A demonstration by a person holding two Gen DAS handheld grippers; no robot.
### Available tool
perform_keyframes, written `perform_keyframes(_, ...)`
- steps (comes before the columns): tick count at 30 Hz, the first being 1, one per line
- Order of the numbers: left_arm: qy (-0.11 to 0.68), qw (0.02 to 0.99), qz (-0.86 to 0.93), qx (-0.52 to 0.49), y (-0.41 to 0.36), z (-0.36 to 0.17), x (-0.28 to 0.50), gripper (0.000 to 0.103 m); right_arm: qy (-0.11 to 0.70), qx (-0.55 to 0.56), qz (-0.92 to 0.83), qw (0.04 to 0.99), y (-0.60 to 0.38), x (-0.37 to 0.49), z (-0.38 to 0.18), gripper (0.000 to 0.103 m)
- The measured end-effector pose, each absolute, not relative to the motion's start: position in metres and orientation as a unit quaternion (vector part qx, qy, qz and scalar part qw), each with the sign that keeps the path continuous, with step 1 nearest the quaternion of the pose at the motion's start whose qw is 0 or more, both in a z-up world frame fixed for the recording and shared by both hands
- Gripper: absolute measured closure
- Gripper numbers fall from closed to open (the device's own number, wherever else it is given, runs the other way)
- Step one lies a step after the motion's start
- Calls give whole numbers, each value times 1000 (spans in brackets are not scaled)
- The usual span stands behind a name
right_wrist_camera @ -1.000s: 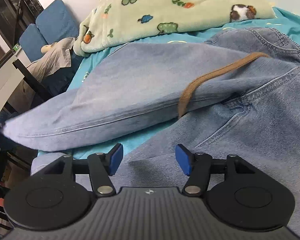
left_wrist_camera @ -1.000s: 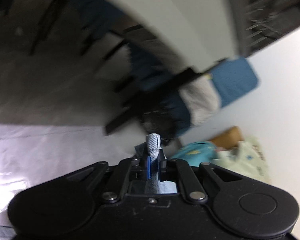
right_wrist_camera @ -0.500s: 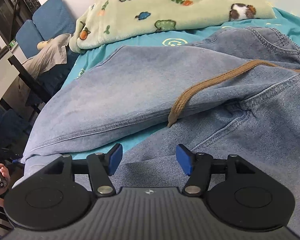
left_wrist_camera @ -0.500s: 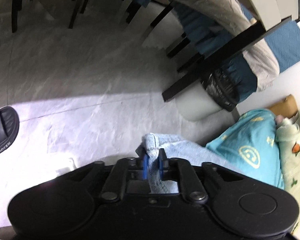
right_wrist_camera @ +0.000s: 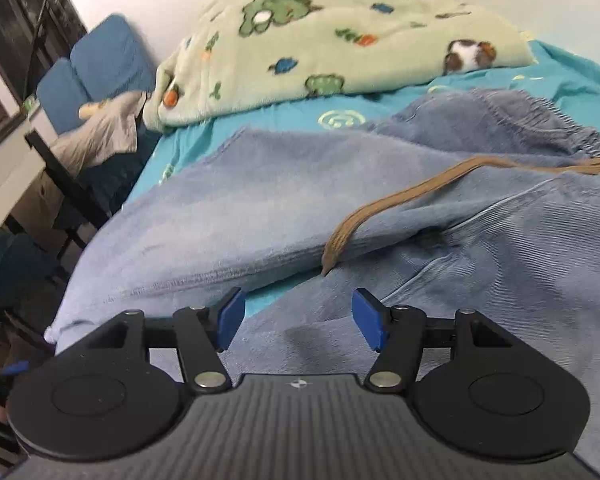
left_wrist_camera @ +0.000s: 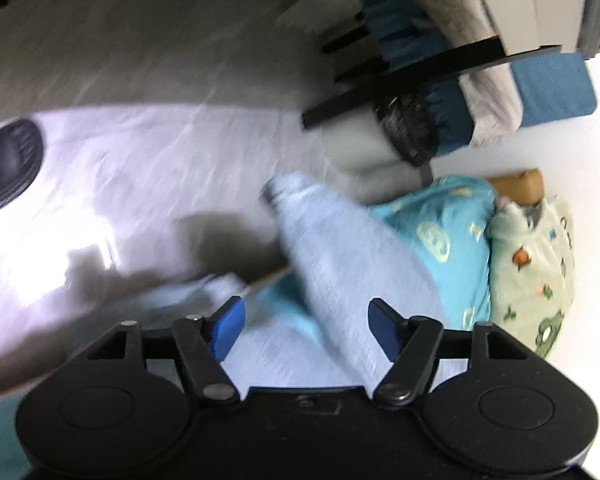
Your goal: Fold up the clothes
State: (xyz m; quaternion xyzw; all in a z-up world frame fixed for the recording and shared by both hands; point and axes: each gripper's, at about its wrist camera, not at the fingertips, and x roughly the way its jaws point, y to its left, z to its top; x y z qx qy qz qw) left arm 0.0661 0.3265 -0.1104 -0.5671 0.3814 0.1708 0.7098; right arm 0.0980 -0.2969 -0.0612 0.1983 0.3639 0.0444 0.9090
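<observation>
Light blue jeans (right_wrist_camera: 260,200) lie spread on the bed's teal sheet (right_wrist_camera: 560,84), with a brown drawstring (right_wrist_camera: 400,200) trailing across them. In the left wrist view one jeans leg (left_wrist_camera: 340,264) hangs over the bed's edge, its hem near the floor. My left gripper (left_wrist_camera: 306,326) hovers above that leg; its jaws are opening and the pads do not touch the cloth. My right gripper (right_wrist_camera: 298,318) stands open just over the denim near the crotch, holding nothing.
A green cartoon-print blanket (right_wrist_camera: 320,32) is bunched at the bed's far end. Beside the bed stand a dark-framed table (left_wrist_camera: 420,68) and blue cushions (right_wrist_camera: 96,64). A black slipper (left_wrist_camera: 4,160) is on the pale floor (left_wrist_camera: 140,160) at left.
My left gripper let go of the jeans hem and its jaws spread wide; the leg dropped over the bed's edge. The right gripper rose slightly and stayed open.
</observation>
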Motion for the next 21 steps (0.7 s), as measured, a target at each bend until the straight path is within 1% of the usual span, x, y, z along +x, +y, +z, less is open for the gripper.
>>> perform_keyframes(5, 388, 680, 174, -598, 342, -106, 18, 36, 359, 299, 27, 884, -330, 70, -51, 39)
perform_keyframes(10, 382, 631, 197, -645, 359, -123, -14, 35, 342, 321, -46, 882, -366, 49, -30, 38)
perform_keyframes(18, 432, 585, 170, -665, 364, -159, -29, 35, 282, 384, -160, 864, -436, 1, -7, 36)
perform_keyframes(20, 438, 573, 165, -672, 364, -170, -32, 35, 253, 408, -207, 852, -452, -13, -9, 29)
perform_keyframes(21, 442, 569, 161, -675, 364, -175, -33, 35, 246, 420, -230, 843, -459, -18, -12, 28)
